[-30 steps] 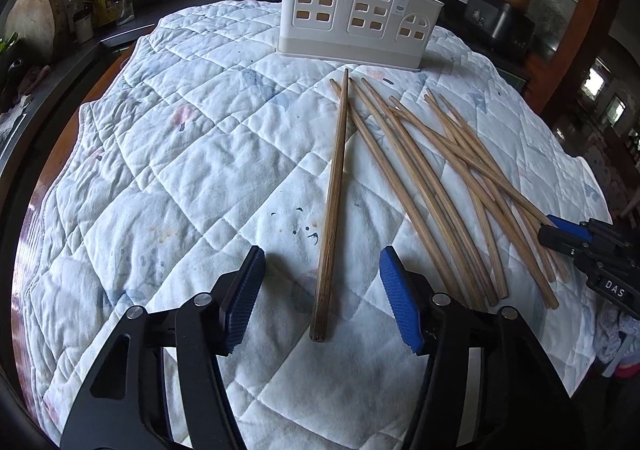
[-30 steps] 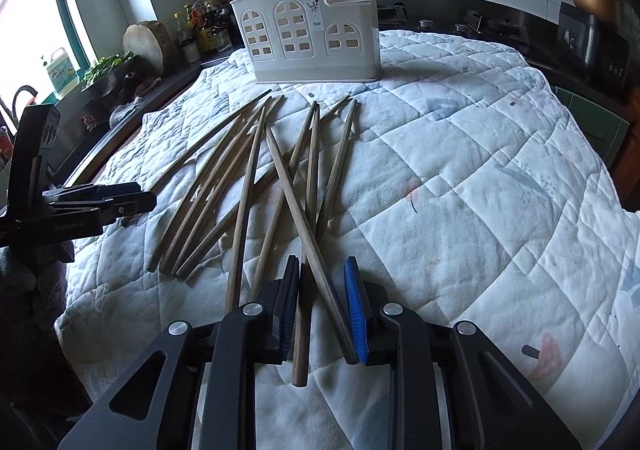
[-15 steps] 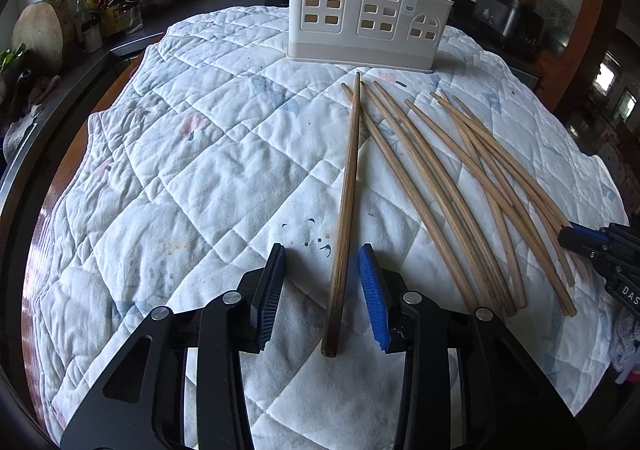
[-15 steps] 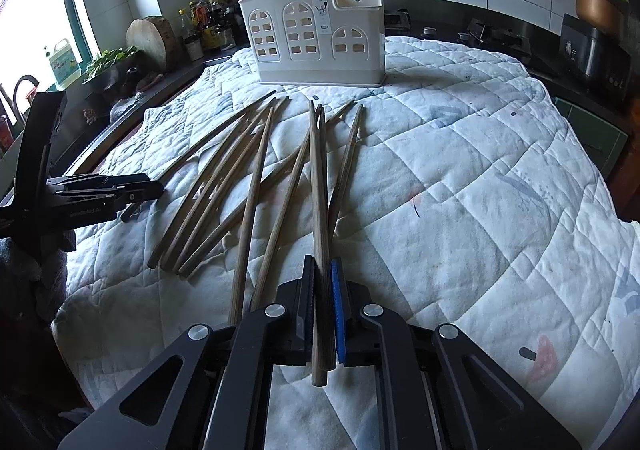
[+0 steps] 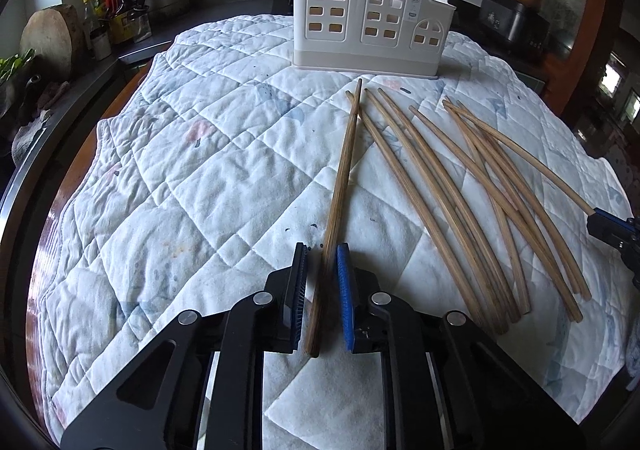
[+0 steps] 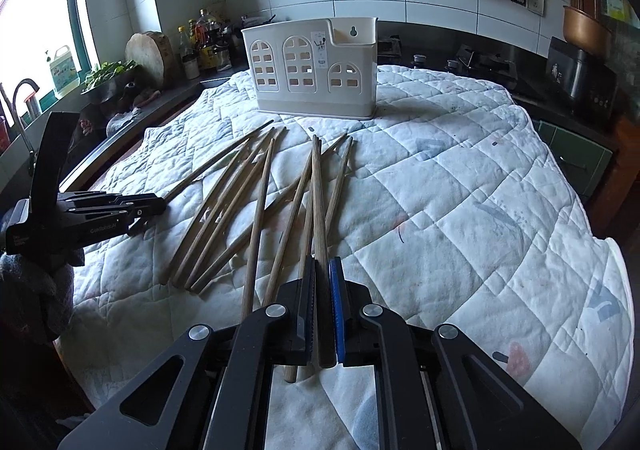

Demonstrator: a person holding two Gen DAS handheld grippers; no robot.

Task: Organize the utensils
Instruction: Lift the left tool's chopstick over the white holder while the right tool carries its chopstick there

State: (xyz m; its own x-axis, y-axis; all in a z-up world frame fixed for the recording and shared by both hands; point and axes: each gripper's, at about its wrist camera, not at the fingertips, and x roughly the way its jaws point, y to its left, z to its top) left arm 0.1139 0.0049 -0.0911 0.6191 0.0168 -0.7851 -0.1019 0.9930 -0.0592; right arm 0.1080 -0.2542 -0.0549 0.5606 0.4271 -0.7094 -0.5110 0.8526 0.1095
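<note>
quilt (image 5: 168, 177) left half bare; chopsticks (image 5: 460, 185) crowd right; caddy (image 5: 368, 13) at far edge.

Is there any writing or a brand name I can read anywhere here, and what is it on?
"GenRobot.AI": on the side of the left tongs, seen from the right wrist.
Sticker on the white utensil holder: small pictures and print, too small to read.
Bottle labels on the counter: blurred, unreadable.

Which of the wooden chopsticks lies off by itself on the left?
The darker wooden chopstick between the left tongs. It points straight toward the white plastic utensil holder, while the paler chopsticks fan out together to its right.
</note>
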